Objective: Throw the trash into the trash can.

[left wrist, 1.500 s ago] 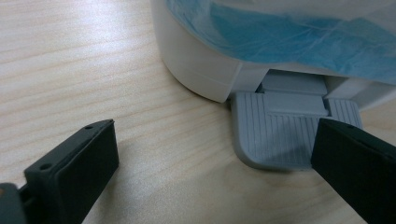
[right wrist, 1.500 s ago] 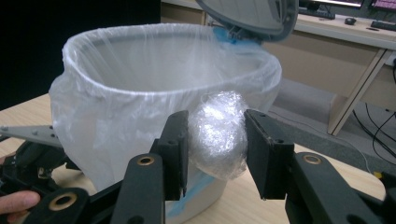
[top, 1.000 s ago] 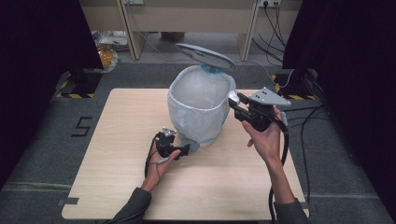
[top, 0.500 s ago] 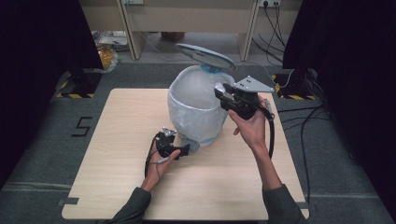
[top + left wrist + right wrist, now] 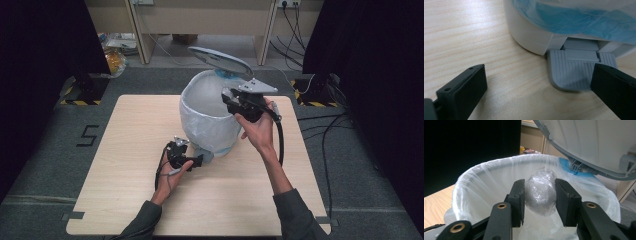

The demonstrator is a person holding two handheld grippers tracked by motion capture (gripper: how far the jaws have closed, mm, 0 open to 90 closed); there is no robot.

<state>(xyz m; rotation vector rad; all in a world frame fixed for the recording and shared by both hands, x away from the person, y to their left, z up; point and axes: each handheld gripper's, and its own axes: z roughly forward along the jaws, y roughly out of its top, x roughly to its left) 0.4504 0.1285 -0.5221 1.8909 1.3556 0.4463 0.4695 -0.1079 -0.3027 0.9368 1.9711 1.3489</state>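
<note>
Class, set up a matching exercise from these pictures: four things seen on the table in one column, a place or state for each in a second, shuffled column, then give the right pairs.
Things:
1. Grey hinged bin lid
2. Crumpled clear plastic ball
3. Grey ribbed foot pedal
4. Left tongs

States:
A. Jaws open, one over the pedal
B. Raised above the bin
C. Clamped in the right tongs over the lined white pedal bin
D. Flat on the wooden table at the bin's base

Pairs: 1-B, 2-C, 3-D, 4-A
</note>
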